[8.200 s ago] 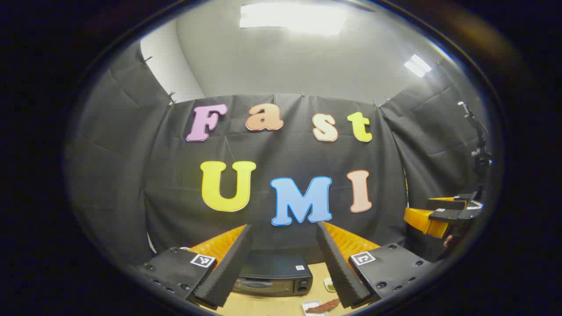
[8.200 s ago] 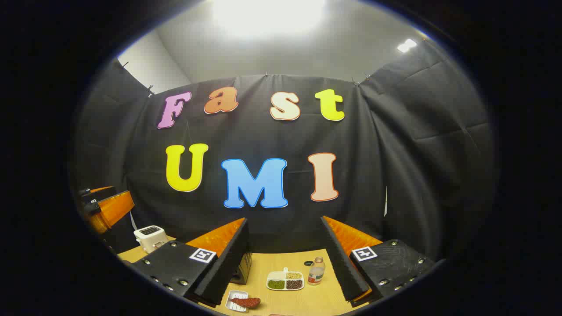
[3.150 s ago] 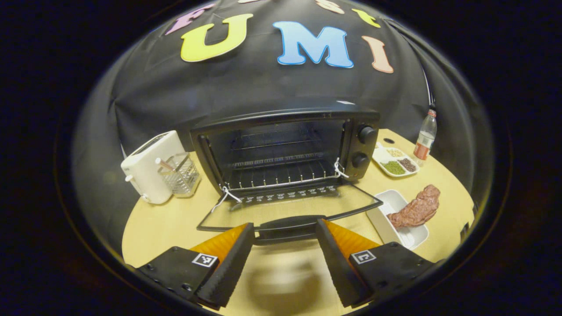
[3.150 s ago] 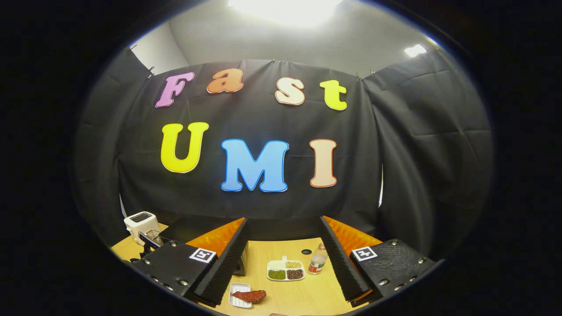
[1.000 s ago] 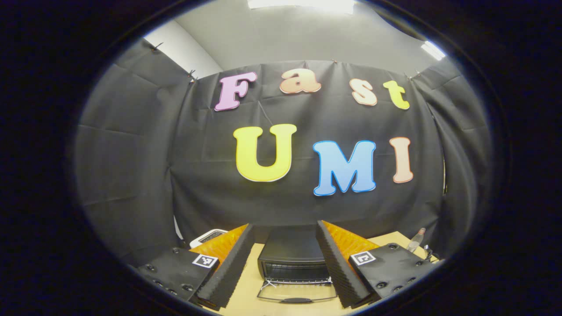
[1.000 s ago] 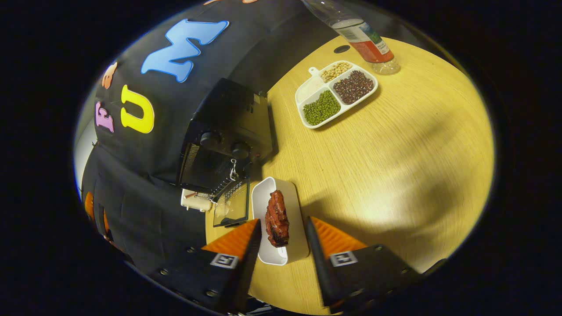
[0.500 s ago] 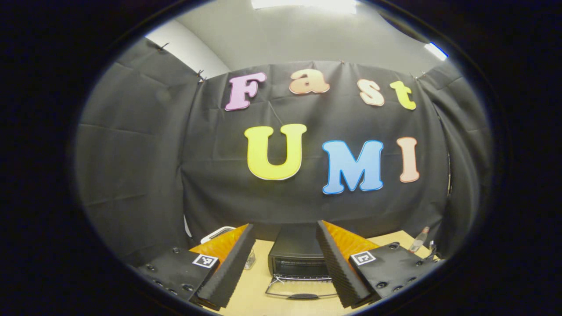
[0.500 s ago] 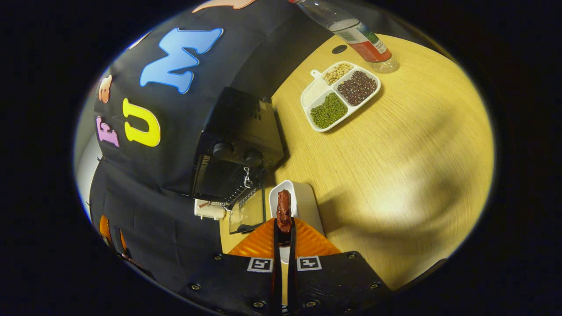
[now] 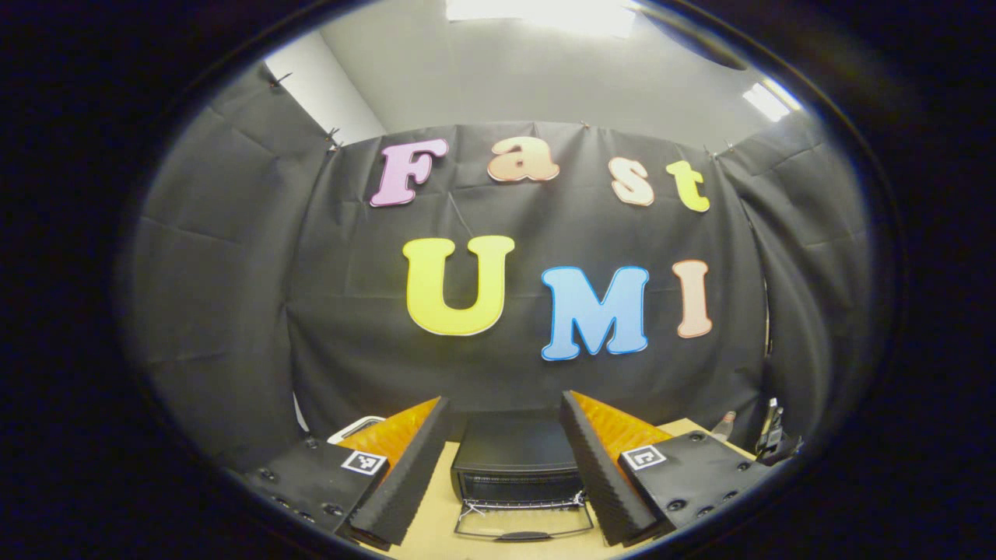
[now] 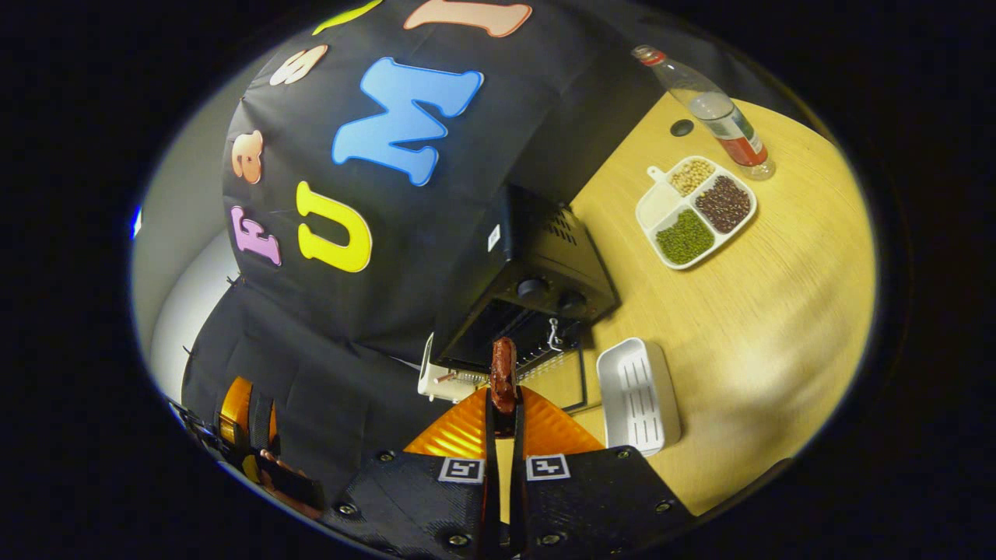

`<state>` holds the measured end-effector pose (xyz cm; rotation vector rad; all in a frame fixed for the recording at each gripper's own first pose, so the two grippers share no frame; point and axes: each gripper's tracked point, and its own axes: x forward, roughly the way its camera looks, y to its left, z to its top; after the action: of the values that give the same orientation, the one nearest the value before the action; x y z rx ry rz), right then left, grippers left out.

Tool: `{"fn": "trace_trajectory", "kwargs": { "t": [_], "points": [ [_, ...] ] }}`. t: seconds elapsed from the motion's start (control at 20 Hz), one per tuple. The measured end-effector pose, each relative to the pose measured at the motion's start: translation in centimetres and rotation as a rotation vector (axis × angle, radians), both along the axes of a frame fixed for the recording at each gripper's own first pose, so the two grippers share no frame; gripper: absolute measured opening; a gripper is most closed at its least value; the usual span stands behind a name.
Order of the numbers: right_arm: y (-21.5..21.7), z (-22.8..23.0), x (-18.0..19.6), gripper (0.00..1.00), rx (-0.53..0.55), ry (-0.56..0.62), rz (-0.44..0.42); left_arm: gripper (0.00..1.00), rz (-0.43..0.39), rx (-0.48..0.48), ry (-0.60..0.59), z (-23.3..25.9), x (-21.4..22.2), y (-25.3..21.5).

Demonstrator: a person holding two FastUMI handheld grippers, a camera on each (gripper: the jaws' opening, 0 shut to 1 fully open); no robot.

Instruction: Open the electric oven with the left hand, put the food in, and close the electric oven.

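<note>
In the left gripper view the black electric oven point(image 9: 513, 455) stands ahead on the table, its glass door point(image 9: 523, 523) folded down flat. My left gripper point(image 9: 503, 400) is open, held back from the oven with nothing between its fingers. In the right gripper view my right gripper point(image 10: 503, 408) is shut on a reddish-brown piece of meat point(image 10: 503, 365), which is lifted off the table in front of the oven point(image 10: 537, 284) and its lowered door point(image 10: 574, 381). The left gripper point(image 10: 243, 424) and the hand holding it show at the lower left.
An empty white tray point(image 10: 638, 397) lies right of the oven door. A divided dish of beans point(image 10: 695, 211) and a bottle point(image 10: 724, 113) stand farther along the wooden table point(image 10: 778, 311). A white toaster point(image 10: 433, 379) sits left of the oven.
My right gripper closed on the meat, lifted it out of the white tray and swung toward the oven's opening. The left gripper only shifted slightly and stays open.
</note>
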<state>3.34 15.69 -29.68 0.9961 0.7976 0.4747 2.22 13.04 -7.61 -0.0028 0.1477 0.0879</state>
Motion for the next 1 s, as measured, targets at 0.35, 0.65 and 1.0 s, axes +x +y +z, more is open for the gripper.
{"fn": "trace_trajectory", "kwargs": {
  "t": [0.35,0.65,1.0],
  "points": [
    [6.5,0.3,3.4,0.05,0.010,-0.008,-0.022,0.99,-0.015,-0.022,-0.034,2.3,-0.8,3.1],
    [12.0,-2.9,7.6,0.05,0.028,0.044,-0.083,0.99,0.004,-0.016,-0.031,3.4,-1.8,5.9],
    [16.8,-7.8,12.5,0.06,0.031,0.134,-0.204,0.99,0.049,-0.035,0.025,1.6,-3.1,8.6]
  ]
}}
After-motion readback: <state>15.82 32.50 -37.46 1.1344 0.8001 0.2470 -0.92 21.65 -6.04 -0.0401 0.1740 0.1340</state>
